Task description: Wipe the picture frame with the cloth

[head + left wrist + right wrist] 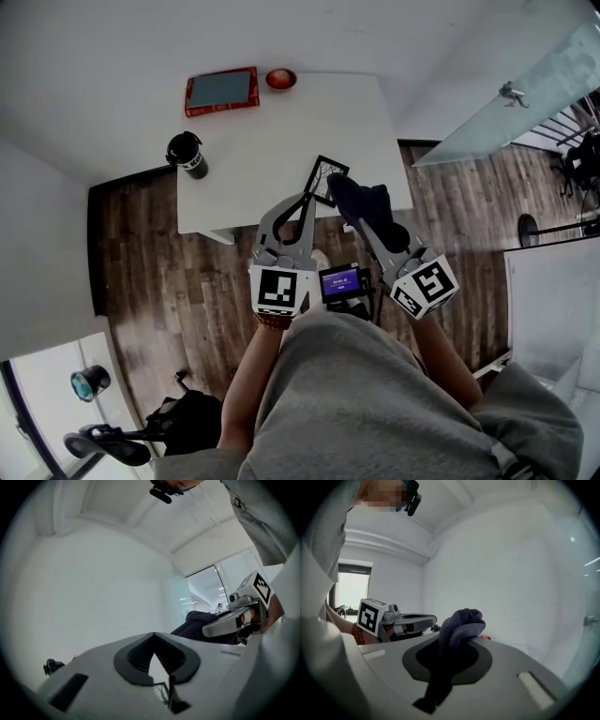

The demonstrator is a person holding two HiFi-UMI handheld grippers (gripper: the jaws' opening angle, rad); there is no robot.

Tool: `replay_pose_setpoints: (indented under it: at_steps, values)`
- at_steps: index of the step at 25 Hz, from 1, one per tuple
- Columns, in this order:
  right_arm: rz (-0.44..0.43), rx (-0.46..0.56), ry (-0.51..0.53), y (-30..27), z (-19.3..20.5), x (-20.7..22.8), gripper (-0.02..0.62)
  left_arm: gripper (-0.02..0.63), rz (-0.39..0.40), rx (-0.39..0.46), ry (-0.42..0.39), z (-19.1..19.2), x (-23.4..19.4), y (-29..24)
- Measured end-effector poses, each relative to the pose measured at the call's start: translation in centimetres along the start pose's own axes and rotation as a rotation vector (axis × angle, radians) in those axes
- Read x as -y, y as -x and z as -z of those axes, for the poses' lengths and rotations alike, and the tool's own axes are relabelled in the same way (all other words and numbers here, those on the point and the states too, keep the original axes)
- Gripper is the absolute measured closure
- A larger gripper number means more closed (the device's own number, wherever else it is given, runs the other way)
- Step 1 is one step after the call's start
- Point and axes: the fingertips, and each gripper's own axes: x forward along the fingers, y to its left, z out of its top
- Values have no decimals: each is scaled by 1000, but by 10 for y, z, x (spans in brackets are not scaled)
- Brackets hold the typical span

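Picture frame [326, 178]: just above the centre of the head view, over the near edge of the table [281, 141]; it shows as a tilted diamond, its long side running up the picture and leaning slightly right; I judge it lifted rather than lying flat

Left gripper [309, 201]: my jaws are together, nipping the picture frame's lower left edge; a sliver of it shows low between the pads in my left gripper view [161, 693]

Right gripper [367, 228]: clamped on the cloth [367, 204], a dark bunched wad standing out past the jaws

Key relation: the cloth lies just right of the picture frame; its upper left tip touches or overlaps the right edge, I cannot tell which; my right gripper is nearer for wiping, leftward and along the long side, while my left steadies

Surroundings: red tray [222, 91], red bowl [280, 79] and black mug [187, 153] toward the upper left, well apart from both grippers

Obstacles: nothing stands between cloth and picture frame; my left jaws cover the lower left corner, so I expect to miss it
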Motion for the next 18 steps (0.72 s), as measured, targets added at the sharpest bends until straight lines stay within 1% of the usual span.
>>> replay_pose_setpoints:
  at_steps: [5, 9, 15, 18]
  values:
    - [-19, -1, 2, -4, 4, -12, 554, 606, -6, 5, -7, 3, -4, 9]
    - [-30, -7, 21, -5, 4, -19, 555, 606, -14, -14, -4, 6, -6, 14]
    - [-40, -3, 13, -6, 3, -20, 556, 605, -22, -3, -22, 1, -10, 19]
    - [-50, -5, 10, -6, 4, -23, 555, 606, -32, -14, -7, 4, -13, 22]
